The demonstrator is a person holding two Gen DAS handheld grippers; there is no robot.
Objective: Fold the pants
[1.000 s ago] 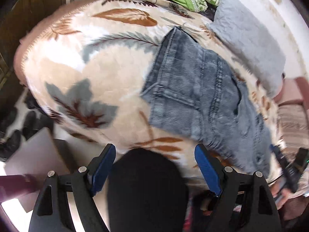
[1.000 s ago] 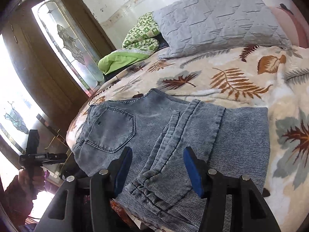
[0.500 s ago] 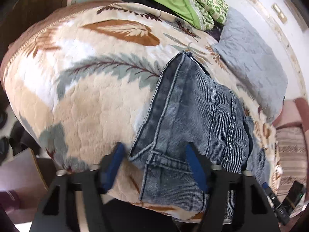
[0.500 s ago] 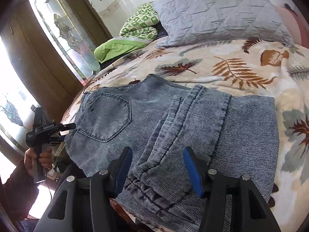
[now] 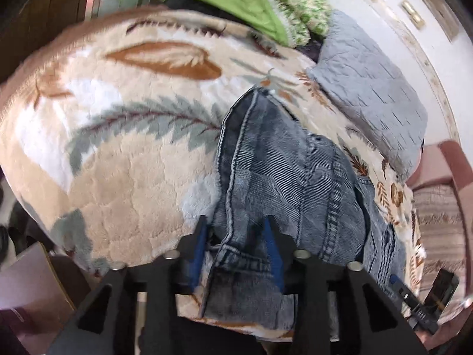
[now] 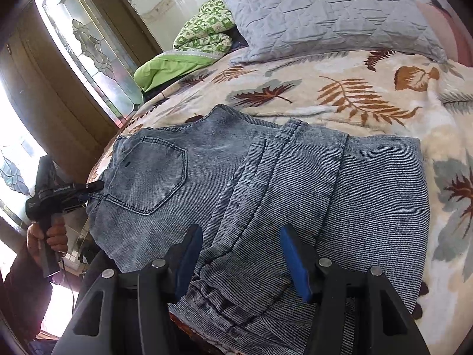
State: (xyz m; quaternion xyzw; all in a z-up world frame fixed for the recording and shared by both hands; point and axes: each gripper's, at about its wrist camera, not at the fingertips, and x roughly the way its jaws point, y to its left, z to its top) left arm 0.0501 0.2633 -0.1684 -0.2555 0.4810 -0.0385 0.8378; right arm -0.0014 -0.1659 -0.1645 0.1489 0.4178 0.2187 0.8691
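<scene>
Two views are covered, left wrist first. Across the centre and lower right of that frame the pants [image 5: 283, 177], blue-grey denim, are spread on a leaf-patterned blanket [image 5: 118, 159]. At bottom centre the left gripper [image 5: 236, 248] is seen with its jaws having just been closing; the waistband corner of the denim is bunched between the blue pads [image 5: 198, 254] and appears pinched there, though the frame is blurred. A grey quilted pillow [image 5: 372, 100] is noted at upper right, a green cloth [image 5: 236, 3] at the top edge, and the tip of the other tool at lower right. In the right wrist view the pants [image 6: 295, 183] are seen filling the middle of the frame, folded, with the legs laid back over the seat; a back pocket [image 6: 150, 174] is shown left of centre. The right gripper [image 6: 241, 260] is held at bottom centre with its jaws apart; the hem end of the legs lies between the pads [image 6: 292, 257], which are not seen pressing on it. At the left edge a hand [image 6: 48, 236] is seen on the left gripper's handle, its tip at the waistband. The pillow [image 6: 325, 14] is recorded at top, the green cloth [image 6: 174, 65] at upper left.
</scene>
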